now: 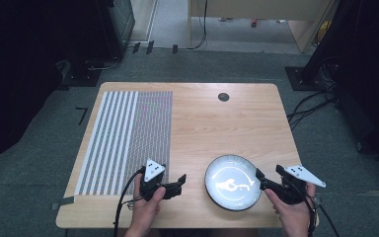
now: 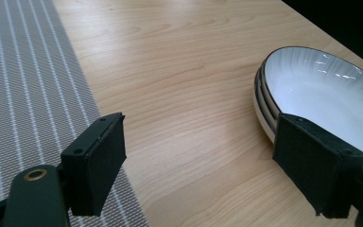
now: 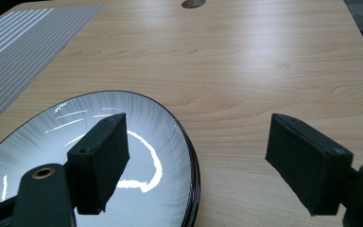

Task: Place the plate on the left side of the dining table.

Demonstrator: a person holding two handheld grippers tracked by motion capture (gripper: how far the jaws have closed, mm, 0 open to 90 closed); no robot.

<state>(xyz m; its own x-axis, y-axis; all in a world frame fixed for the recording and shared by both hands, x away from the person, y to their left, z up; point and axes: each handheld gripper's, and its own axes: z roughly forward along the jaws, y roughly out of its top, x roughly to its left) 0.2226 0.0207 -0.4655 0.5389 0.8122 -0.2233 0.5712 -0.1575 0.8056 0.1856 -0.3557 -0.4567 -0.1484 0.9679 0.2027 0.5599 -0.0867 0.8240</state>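
Black pads [image 2: 97, 161] of left tool [image 1: 173, 183] nearest the lens, spread wide, nothing between them; one pad over the mat edge, the other just in front of the plates' near rim. Right tool [image 1: 269, 179] likewise wide and empty, its left pad hanging over the plate well, its right pad over bare desk [image 1: 227, 123]. Plates [image 1: 233, 181]: white glazed, dark rim line, ribbed well, sitting at the near edge of the desk between the two tools. Left gripper view shows stacked rims, two at least, possibly three; exact count cannot be told. Striped mat [image 1: 126, 138] on the left half of the desk, apart from the plates. Small dark round hole [image 1: 223, 97] near the far edge. Handling judgement: ceramic, so stiff, fairly heavy as a stack, brittle if dropped or knocked on the desk; glaze looks glossy with strong highlights, so likely slippery under the pads. Best hold probably at the rim, one pad above the lip and one below, seated well in rather than at the very edge. Nested rims lie close together, so separating only the top plate calls for a careful pad entry between lips; otherwise whole stack may lift or tilt. Single-sided pinch likely to let plate droop; steadying from opposite rim with other tool advisable. Risk: slip and chipping on set-down.
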